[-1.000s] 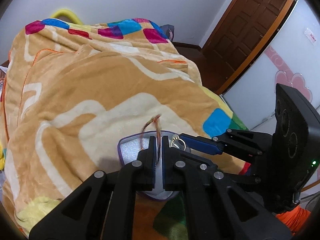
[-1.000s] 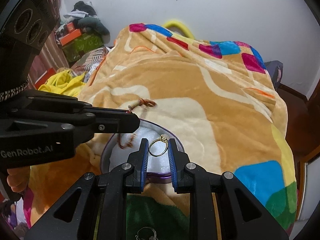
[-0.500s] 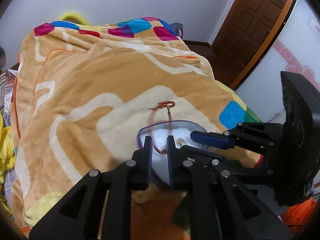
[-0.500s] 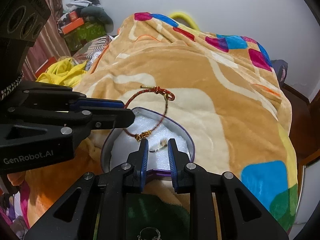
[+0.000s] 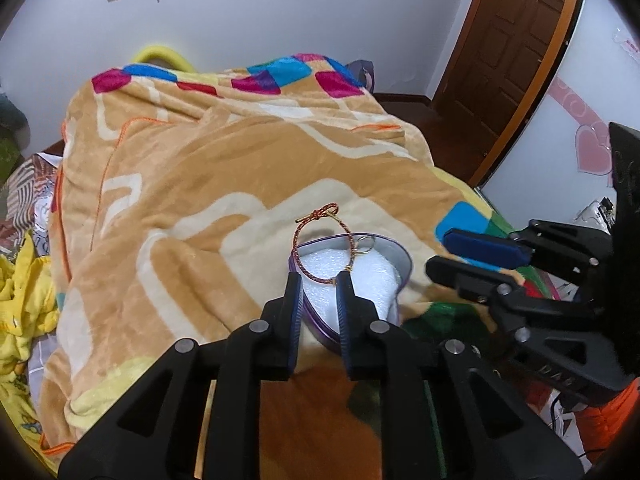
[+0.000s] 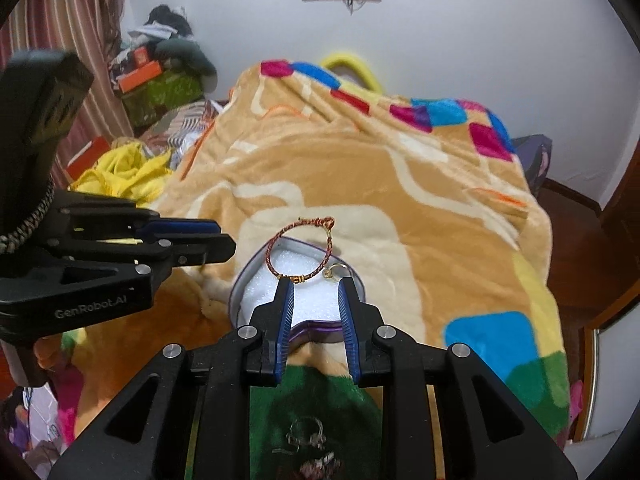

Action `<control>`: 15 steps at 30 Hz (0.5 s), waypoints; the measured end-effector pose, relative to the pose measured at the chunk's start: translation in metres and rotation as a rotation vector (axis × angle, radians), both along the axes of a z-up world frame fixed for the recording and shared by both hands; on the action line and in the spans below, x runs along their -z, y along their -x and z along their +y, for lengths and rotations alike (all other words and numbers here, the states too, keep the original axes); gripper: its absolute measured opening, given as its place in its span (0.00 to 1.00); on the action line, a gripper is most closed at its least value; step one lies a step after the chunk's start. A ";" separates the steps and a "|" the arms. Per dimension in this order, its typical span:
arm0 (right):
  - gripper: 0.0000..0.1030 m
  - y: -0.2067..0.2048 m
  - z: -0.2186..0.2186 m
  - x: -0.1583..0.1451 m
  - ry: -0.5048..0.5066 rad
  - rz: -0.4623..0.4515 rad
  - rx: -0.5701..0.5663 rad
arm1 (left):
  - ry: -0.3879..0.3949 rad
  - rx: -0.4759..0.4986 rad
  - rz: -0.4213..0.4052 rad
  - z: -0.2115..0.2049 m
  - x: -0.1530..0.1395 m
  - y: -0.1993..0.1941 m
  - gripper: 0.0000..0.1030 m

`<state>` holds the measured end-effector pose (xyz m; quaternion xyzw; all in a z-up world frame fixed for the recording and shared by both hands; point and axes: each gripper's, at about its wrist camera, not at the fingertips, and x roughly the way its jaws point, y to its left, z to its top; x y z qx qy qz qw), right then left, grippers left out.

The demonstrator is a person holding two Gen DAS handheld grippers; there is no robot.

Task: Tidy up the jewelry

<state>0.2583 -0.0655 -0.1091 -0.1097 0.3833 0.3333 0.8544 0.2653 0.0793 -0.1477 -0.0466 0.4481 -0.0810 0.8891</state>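
Two grippers are hovering with jaws parted, gripping nothing: the left gripper (image 5: 318,278) and right gripper (image 6: 316,286) are both sitting just short of the heart-shaped tin (image 6: 238,300). A red cord bracelet (image 6: 302,246) is lying half on the tin's white foam, half over its far rim, beside a gold ring (image 6: 335,271). The orange blanket (image 5: 200,184) is stretching beyond. Only the right view is showing more jewelry (image 6: 306,438) lying below its fingers.

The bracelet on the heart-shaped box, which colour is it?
The bracelet is dark red cord with gold wrapping, clearest in the right wrist view.
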 end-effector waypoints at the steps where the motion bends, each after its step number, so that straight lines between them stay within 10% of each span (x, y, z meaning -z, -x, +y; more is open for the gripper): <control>1: 0.20 0.003 -0.002 -0.004 -0.004 -0.009 0.005 | -0.002 -0.002 -0.009 -0.001 -0.003 0.003 0.22; 15: 0.30 0.049 -0.043 -0.031 -0.060 -0.088 0.081 | -0.058 -0.020 -0.121 -0.027 -0.040 0.057 0.54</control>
